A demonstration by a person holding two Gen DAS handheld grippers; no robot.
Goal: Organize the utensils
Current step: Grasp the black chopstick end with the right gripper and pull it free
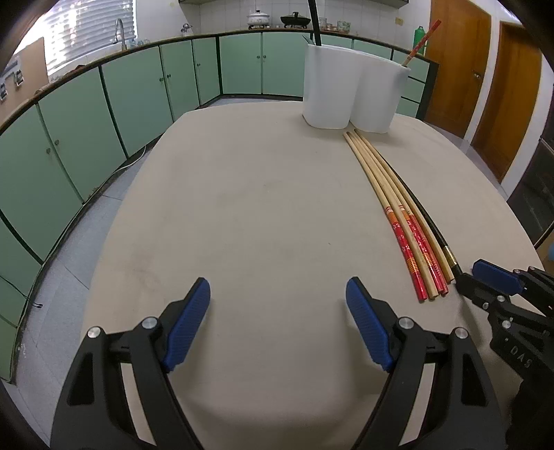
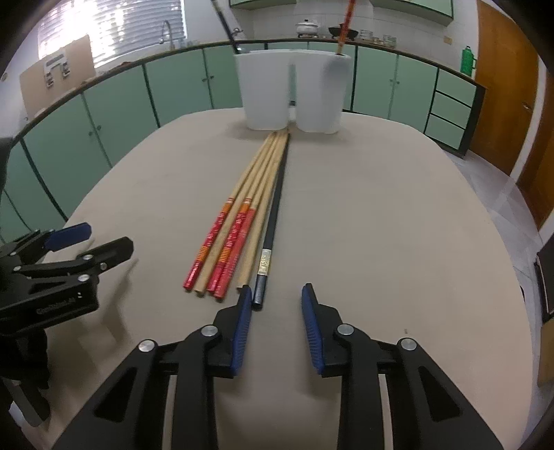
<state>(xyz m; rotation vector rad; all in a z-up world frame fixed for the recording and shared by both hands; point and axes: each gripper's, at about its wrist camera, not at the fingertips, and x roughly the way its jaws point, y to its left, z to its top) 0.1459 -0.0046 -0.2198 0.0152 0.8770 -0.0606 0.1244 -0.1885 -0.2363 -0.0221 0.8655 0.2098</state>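
Observation:
Several wooden chopsticks with red patterned ends [image 2: 249,207] [image 1: 391,194] lie side by side on the beige table. A black chopstick [image 2: 273,214] [image 1: 429,221] with a gold band lies along their right side. My right gripper [image 2: 276,289] [image 1: 467,277] is low at their near ends. Its jaws stand partly apart, the black chopstick's end lies between them by the left pad, and the pads do not press on it. My left gripper [image 1: 277,284] [image 2: 104,239] is open over bare table to the left. A white two-cup holder [image 1: 346,86] [image 2: 263,90] stands at the far end.
In the holder, a black chopstick [image 2: 225,24] stands in the left cup and a red-ended one [image 2: 346,24] in the right cup. Green cabinets [image 1: 138,93] ring the table [image 1: 259,207], and wooden doors [image 1: 460,62] are at the right.

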